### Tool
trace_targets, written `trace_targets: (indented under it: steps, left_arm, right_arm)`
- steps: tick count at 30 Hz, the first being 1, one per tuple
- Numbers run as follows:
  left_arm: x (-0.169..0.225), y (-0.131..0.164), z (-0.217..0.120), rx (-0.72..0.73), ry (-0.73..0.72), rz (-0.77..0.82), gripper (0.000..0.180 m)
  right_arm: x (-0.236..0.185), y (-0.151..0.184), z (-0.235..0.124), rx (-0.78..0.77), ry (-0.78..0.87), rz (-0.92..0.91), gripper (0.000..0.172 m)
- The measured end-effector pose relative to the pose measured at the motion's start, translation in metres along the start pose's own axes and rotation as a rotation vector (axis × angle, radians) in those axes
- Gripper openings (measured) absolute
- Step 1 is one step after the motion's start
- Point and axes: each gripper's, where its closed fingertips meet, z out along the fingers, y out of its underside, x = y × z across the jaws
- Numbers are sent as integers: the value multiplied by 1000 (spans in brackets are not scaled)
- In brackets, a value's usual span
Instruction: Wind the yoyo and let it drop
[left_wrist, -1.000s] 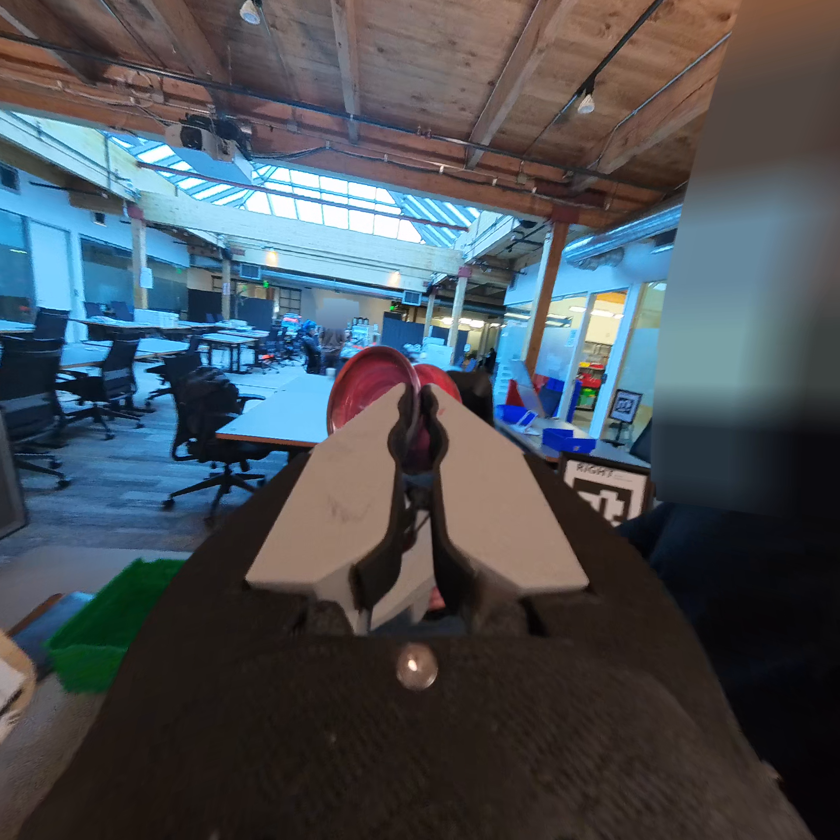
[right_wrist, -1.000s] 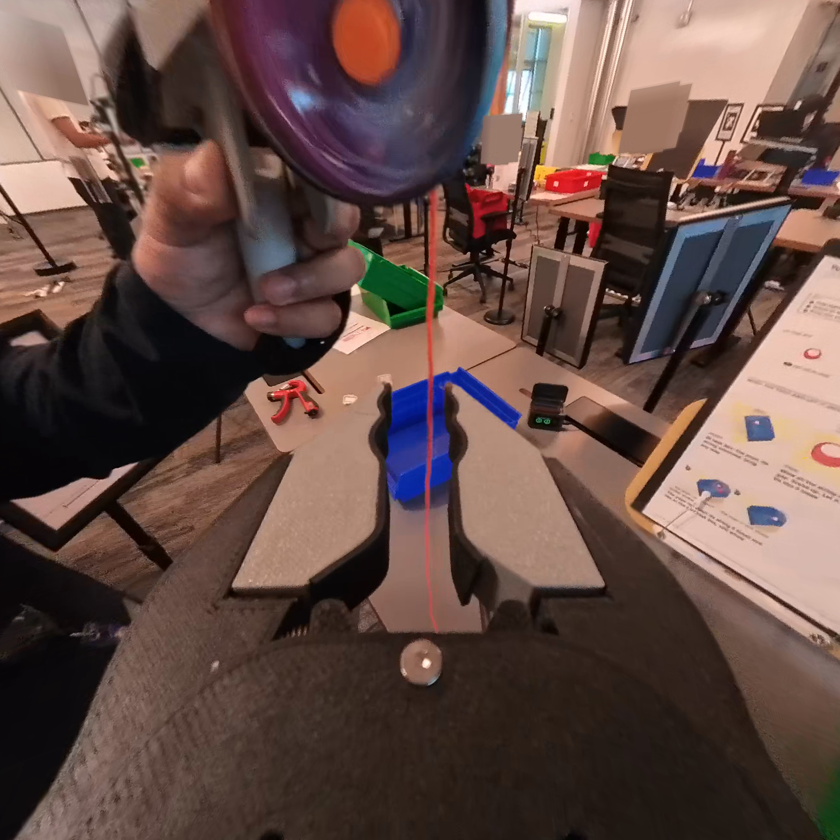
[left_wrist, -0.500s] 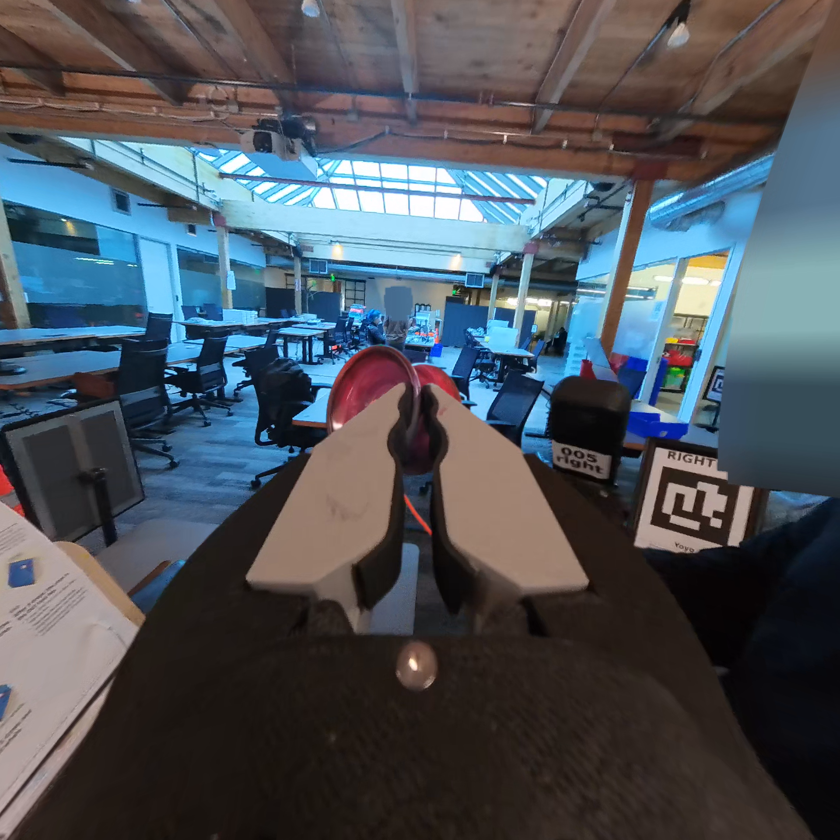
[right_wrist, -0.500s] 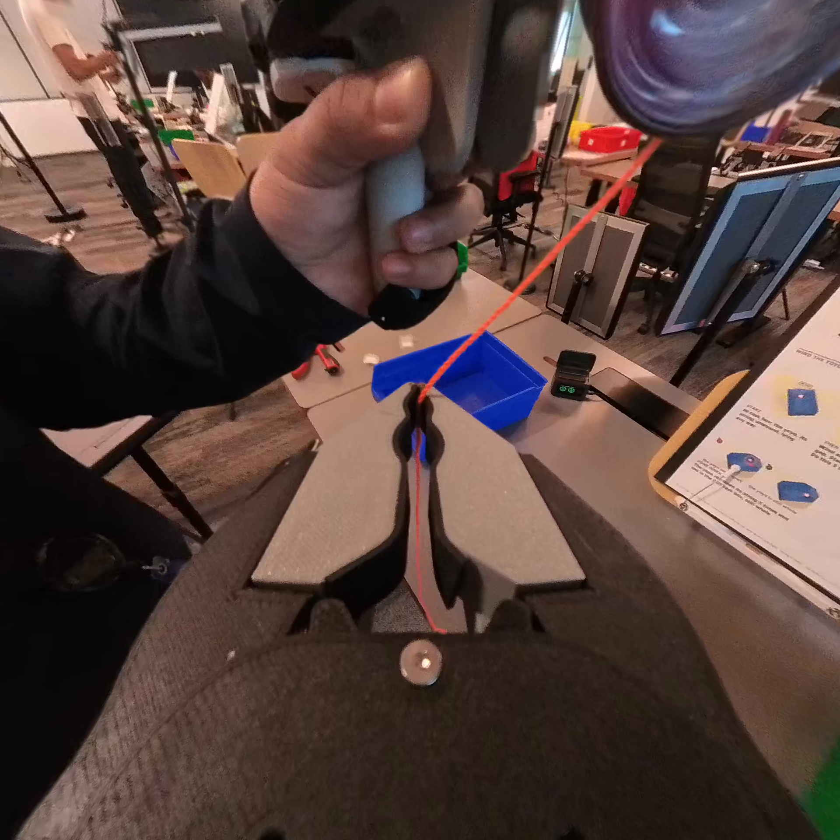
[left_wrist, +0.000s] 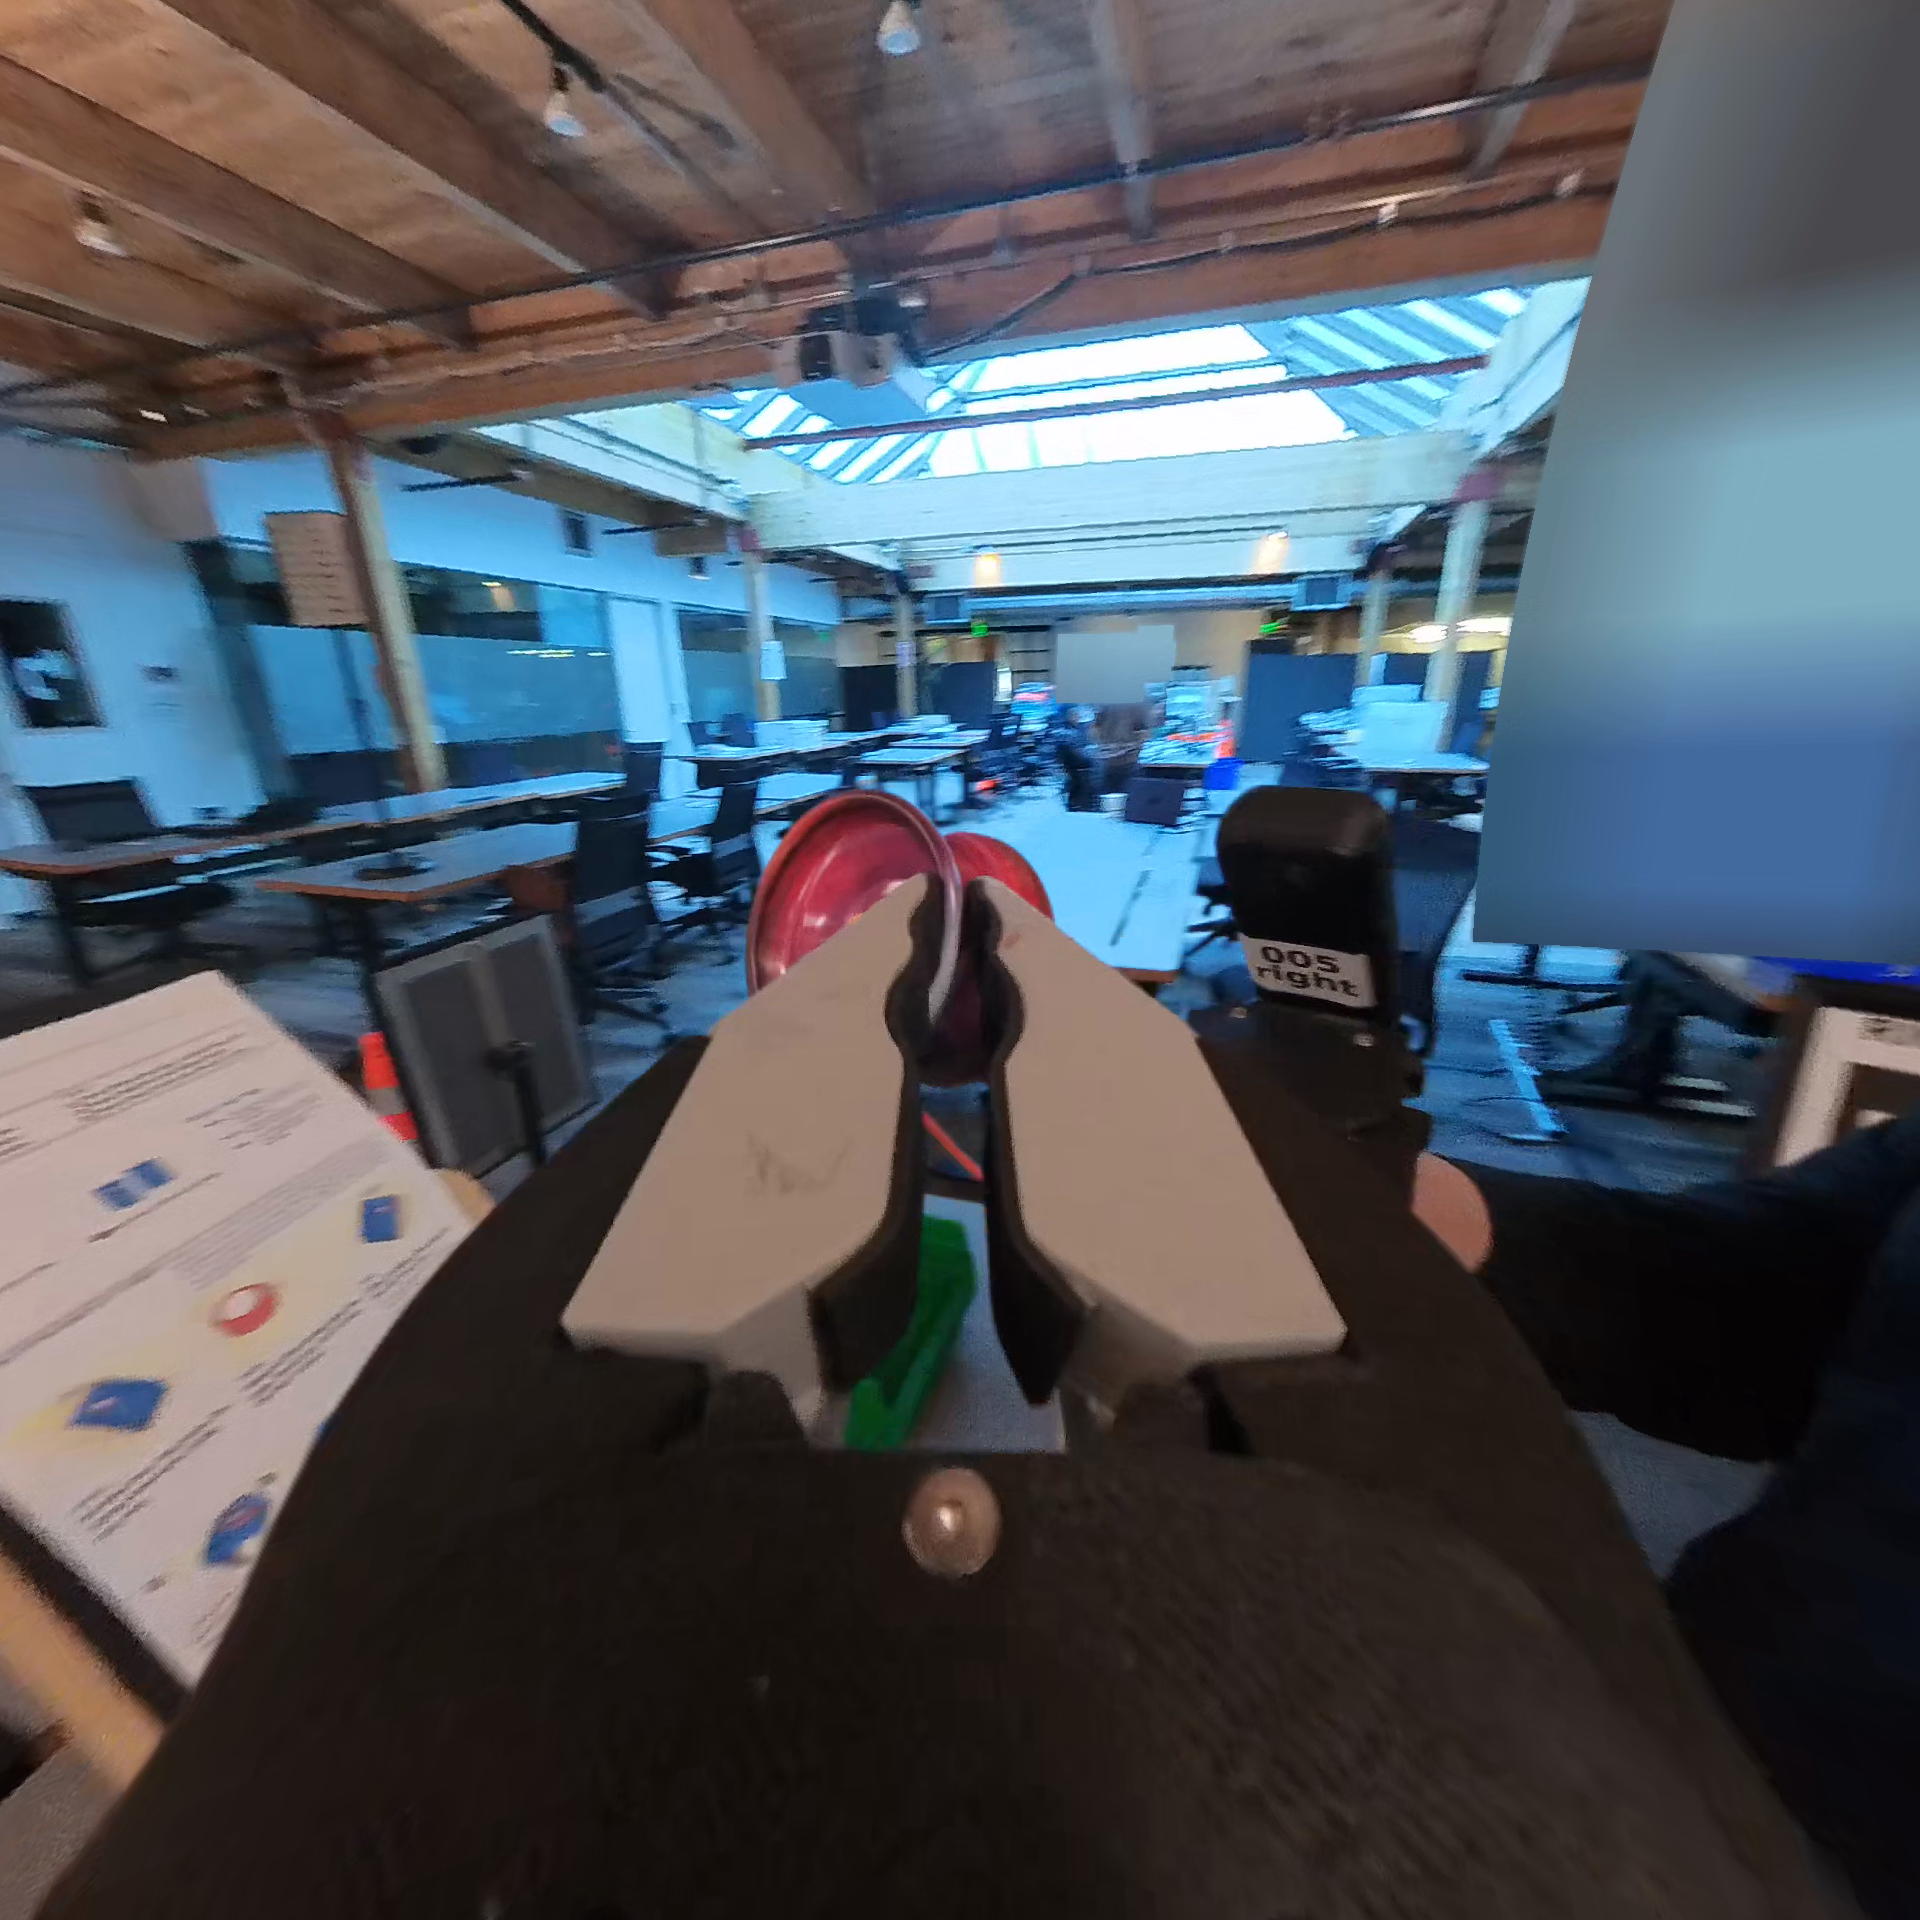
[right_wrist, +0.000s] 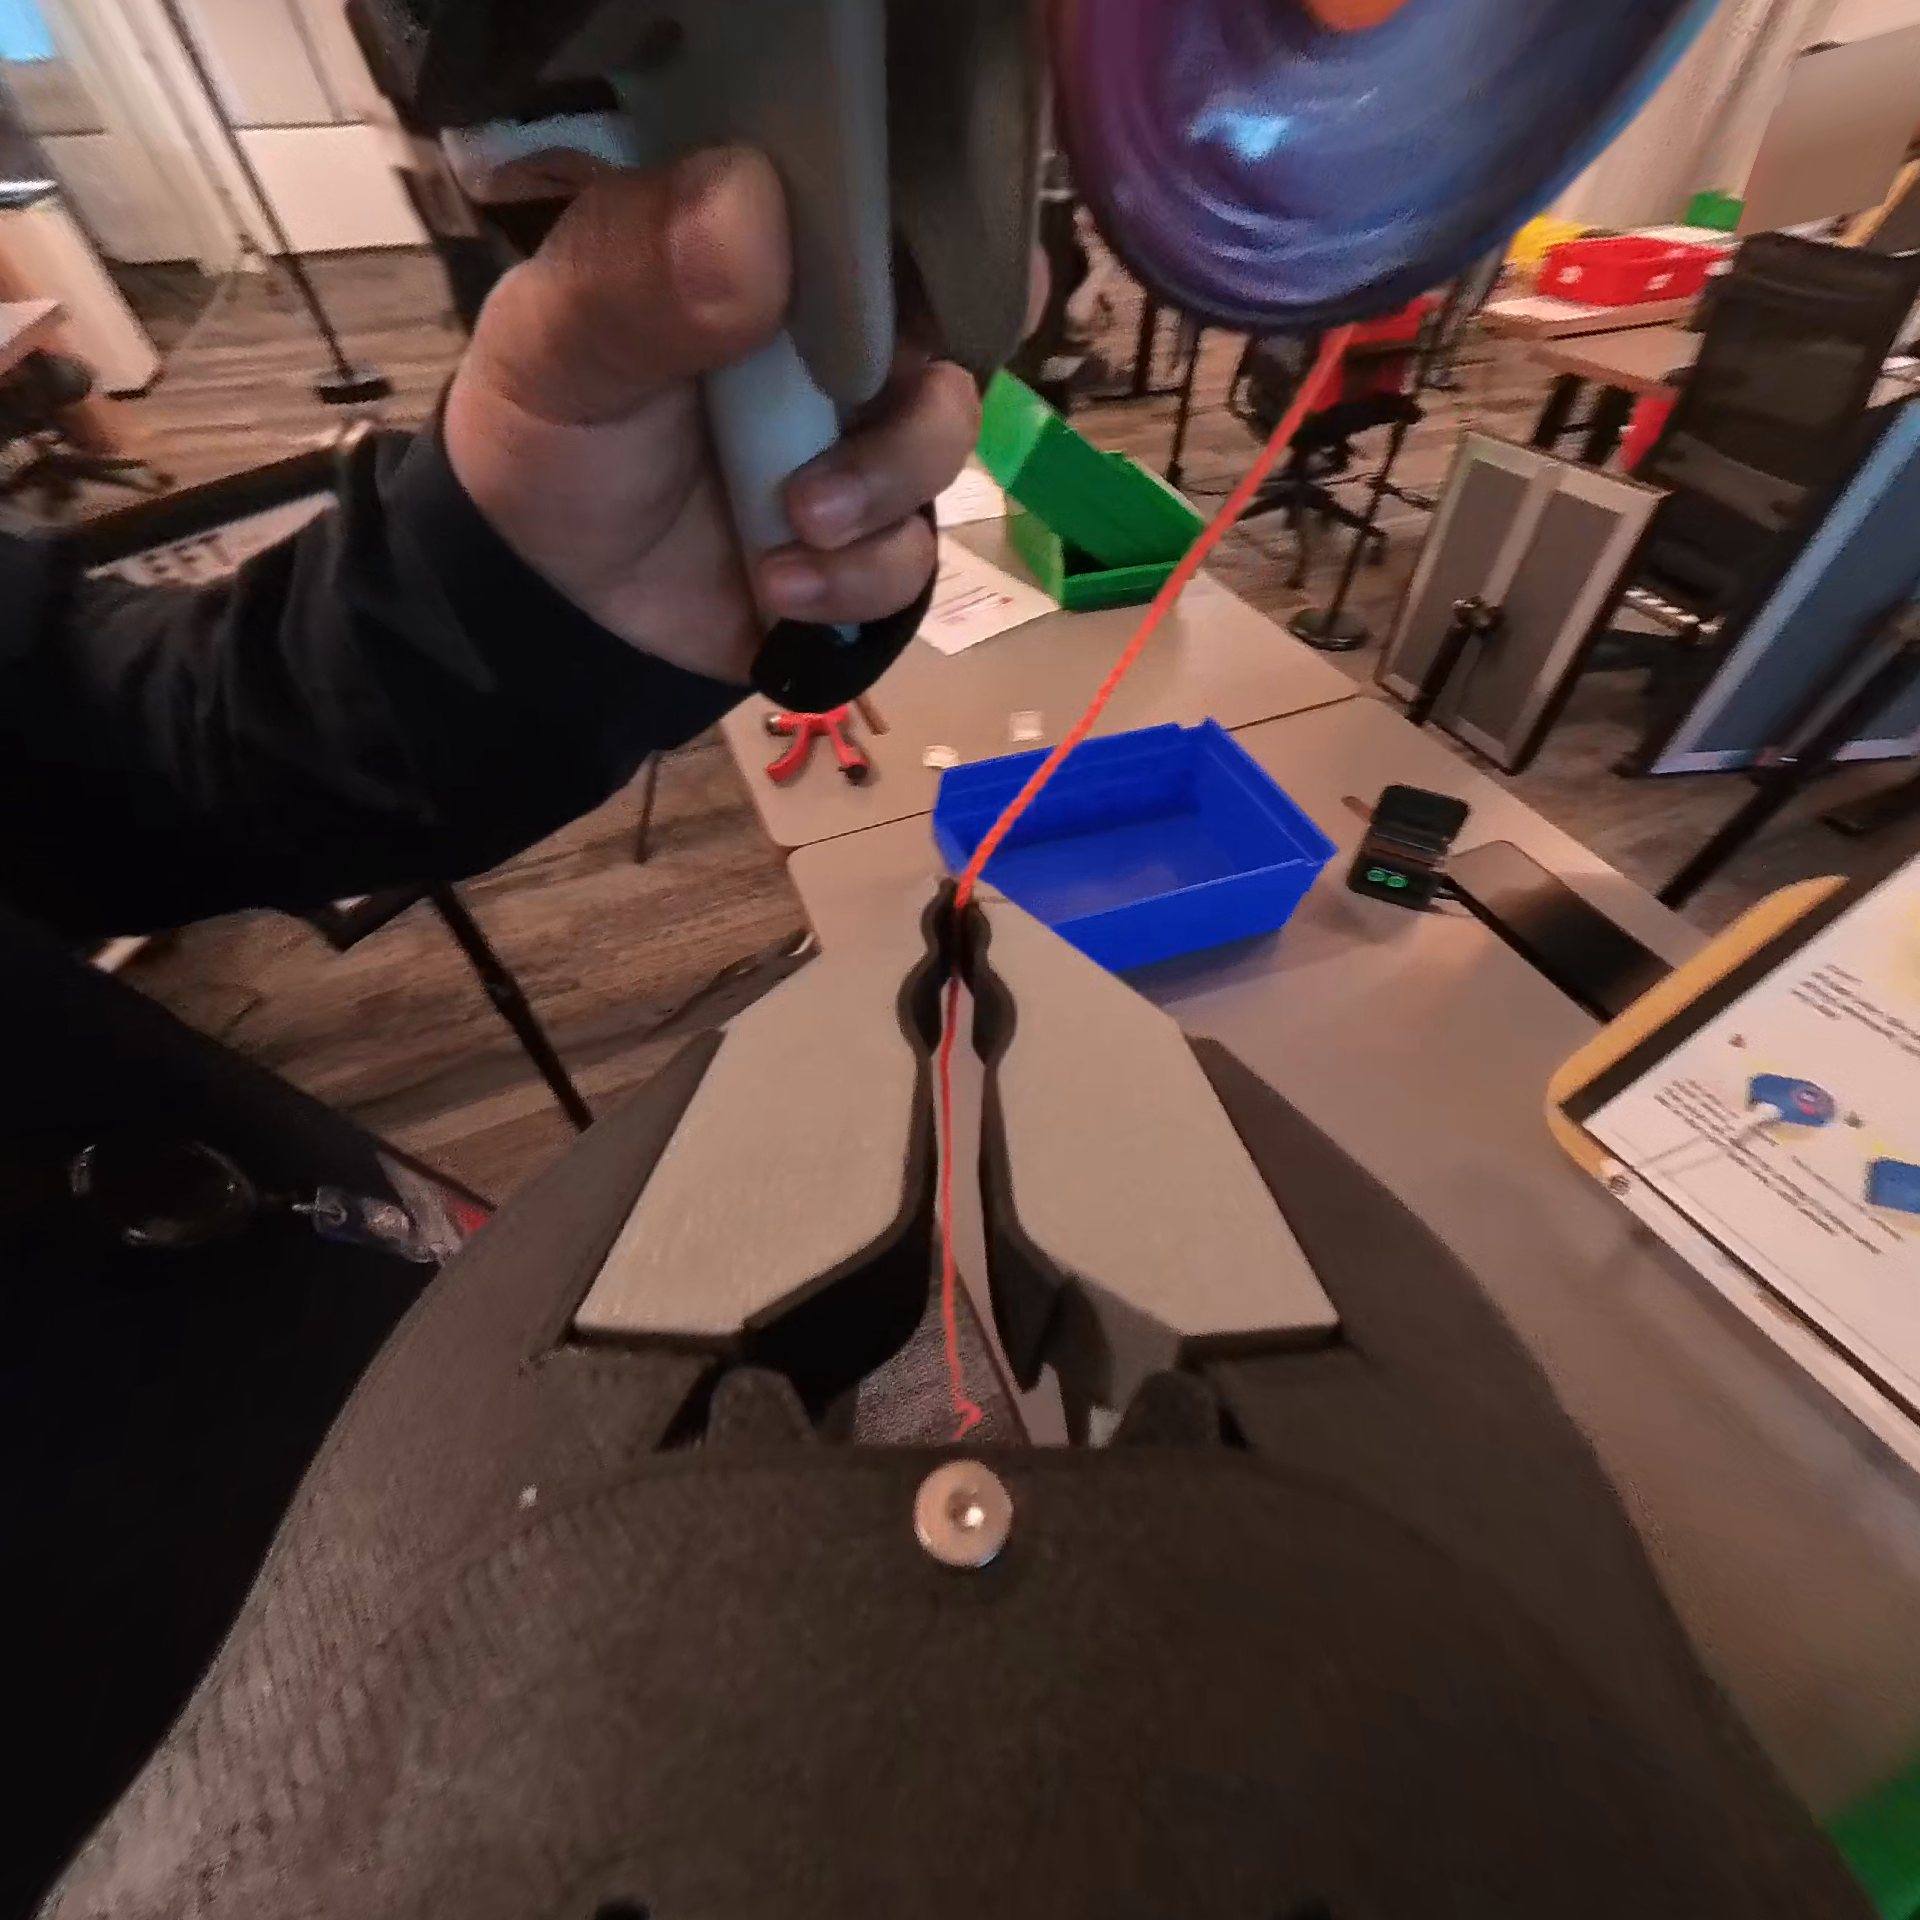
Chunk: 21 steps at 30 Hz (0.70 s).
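Observation:
In the left wrist view my left gripper (left_wrist: 951, 894) is shut on the rim of the red yoyo (left_wrist: 831, 904), which stands on edge at the fingertips. A bit of orange-red string (left_wrist: 951, 1138) shows below it between the fingers. In the right wrist view the yoyo (right_wrist: 1299, 177) is a blurred purple-blue disc at the top right, held high by the left gripper in a person's hand (right_wrist: 623, 416). My right gripper (right_wrist: 951, 899) is shut on the string (right_wrist: 1143, 613), which runs taut from its fingertips up to the yoyo. Its black body also shows in the left wrist view (left_wrist: 1299, 904).
A blue bin (right_wrist: 1143, 842) sits on the grey table (right_wrist: 1351, 1039) just beyond my right fingertips. A green bin (right_wrist: 1081, 499), a red hand tool (right_wrist: 816, 738) and a small black device (right_wrist: 1403, 836) lie farther off. An instruction sheet (right_wrist: 1766, 1122) lies at the right. The tips of one gripper are about 12 cm away from the tips of the other.
My right gripper's fingers, apart around the hanging string a second ago, have shut on it. The yoyo moved from upper left to upper right, so the string now slants. The left gripper kept its hold.

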Motion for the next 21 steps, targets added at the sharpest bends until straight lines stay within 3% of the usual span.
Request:
trace_targets:
  steps: [6, 12, 16, 21]
  left_arm:
    - [-7, 34, 6, -170, -225, 103, 2]
    - [-19, 86, 1, -390, -348, 133, 2]
    - [-10, 121, -1, -497, -267, 66, 1]
    - [17, 146, 4, -570, -52, -29, 2]
  right_arm:
    - [-40, 5, -2, 15, -206, -54, 0]
    - [-57, -12, -44, 99, -320, -45, 0]
    - [-34, -17, -78, 111, -217, -111, 0]
    - [28, -21, -112, 39, 60, -184, 0]
